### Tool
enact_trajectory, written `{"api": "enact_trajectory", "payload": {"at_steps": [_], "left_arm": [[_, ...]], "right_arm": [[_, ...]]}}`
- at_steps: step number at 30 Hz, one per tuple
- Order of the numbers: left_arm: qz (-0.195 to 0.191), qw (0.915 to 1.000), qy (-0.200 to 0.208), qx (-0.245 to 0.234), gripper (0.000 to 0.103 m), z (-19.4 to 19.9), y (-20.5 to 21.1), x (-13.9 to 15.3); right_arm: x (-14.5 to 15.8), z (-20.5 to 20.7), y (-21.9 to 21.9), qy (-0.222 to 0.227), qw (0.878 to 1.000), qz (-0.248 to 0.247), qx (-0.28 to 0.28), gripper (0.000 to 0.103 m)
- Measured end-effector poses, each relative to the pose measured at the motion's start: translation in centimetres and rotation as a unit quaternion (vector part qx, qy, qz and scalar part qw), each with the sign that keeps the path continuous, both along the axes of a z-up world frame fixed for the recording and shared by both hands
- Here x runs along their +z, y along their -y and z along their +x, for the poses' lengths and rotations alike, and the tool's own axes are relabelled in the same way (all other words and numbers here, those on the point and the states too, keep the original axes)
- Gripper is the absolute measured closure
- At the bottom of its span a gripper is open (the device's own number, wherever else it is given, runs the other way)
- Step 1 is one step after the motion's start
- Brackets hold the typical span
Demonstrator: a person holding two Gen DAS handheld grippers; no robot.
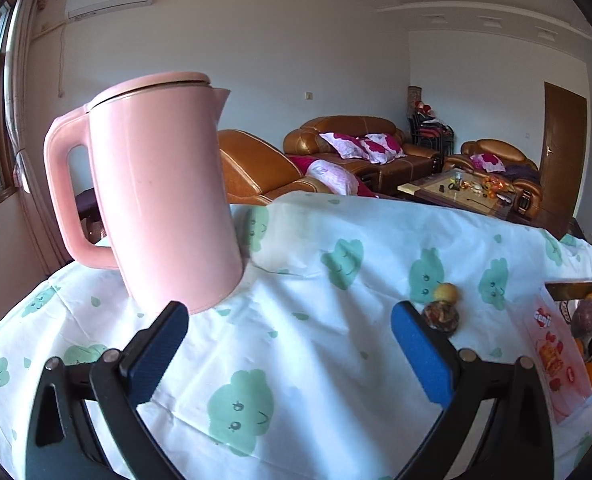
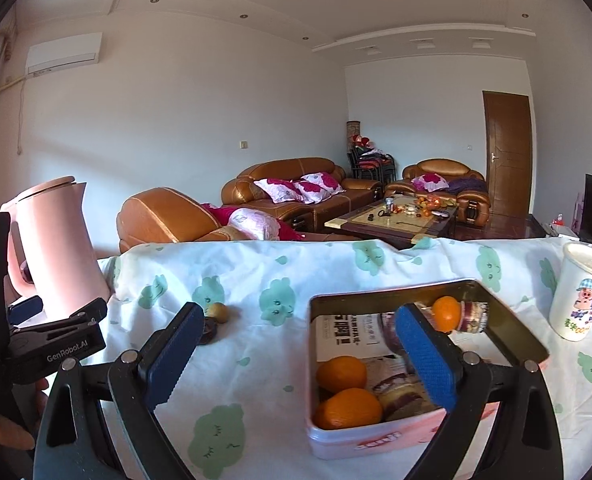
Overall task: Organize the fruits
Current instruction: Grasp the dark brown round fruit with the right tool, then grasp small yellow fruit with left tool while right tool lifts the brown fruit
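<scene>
A rectangular tin box (image 2: 508,320) stands on the patterned cloth and holds oranges (image 2: 342,373) and wrapped cakes (image 2: 402,394); another orange (image 2: 446,313) lies at its far end. In the left wrist view the box (image 1: 552,356) is at the right edge. Loose on the cloth lie a small yellow fruit (image 1: 446,292) (image 2: 218,312) and, nearer, a dark reddish round fruit (image 1: 441,317) (image 2: 209,331). My left gripper (image 1: 289,334) is open, its right pad beside the dark fruit. My right gripper (image 2: 298,338) is open above the box's near left part, holding nothing.
A tall pink kettle (image 1: 155,196) (image 2: 55,248) stands at the cloth's left, close to my left gripper. A white cartoon mug (image 2: 584,292) stands at the right of the box. Beyond the table edge are brown sofas (image 2: 296,188) and a coffee table (image 2: 392,220).
</scene>
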State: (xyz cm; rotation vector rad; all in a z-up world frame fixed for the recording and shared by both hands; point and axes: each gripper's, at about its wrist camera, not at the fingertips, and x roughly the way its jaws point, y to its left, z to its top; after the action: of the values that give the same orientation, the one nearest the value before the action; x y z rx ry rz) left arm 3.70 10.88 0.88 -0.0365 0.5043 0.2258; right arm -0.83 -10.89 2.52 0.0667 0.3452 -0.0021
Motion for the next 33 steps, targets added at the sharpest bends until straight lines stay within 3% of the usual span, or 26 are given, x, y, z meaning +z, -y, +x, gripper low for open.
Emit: {"api": "enact_trajectory", "payload": {"at_steps": [5,11,14,20,22,27,30,33], "left_arm": [[0.028,0.998,-0.022,0.052,0.0,1.0,-1.8,-0.4],[0.012,0.9977,-0.04,0.054,0.0,1.6,-2.6,-1.0],[0.012,0.9977,-0.045,0.05,0.0,1.9,-2.6,-1.2],[0.008,0.9974,-0.056,0.045,0.0,2.5,-2.7,-1.4],[0.009,0.9973,-0.058,0.044,0.0,2.7,-2.7,-1.5],[0.008,0.9974,-0.056,0.044,0.0,2.7,-2.7,-1.5],[0.006,0.9975,-0.057,0.043,0.0,2.8,-2.7,-1.5],[0.007,0.9975,-0.06,0.036,0.0,2.9,-2.6,-1.6]], "right_arm": [[-0.9,3.1,-3.2,-0.051,0.997,-0.002,0.051,0.006],[-2.4,8.9,-6.9,-0.14,0.985,-0.012,0.097,0.007],[-3.5,11.7,-7.7,-0.19,0.977,-0.002,0.096,0.025],[-6.1,14.9,-8.4,-0.264,0.96,0.014,0.091,0.033],[-6.1,15.0,-8.6,-0.262,0.96,0.01,0.093,0.036],[-6.0,14.6,-9.3,-0.264,0.959,-0.021,0.1,0.059],[-5.9,13.5,-8.8,-0.259,0.96,-0.02,0.105,0.059],[-4.9,11.6,-7.9,-0.224,0.969,-0.01,0.106,0.059]]}}
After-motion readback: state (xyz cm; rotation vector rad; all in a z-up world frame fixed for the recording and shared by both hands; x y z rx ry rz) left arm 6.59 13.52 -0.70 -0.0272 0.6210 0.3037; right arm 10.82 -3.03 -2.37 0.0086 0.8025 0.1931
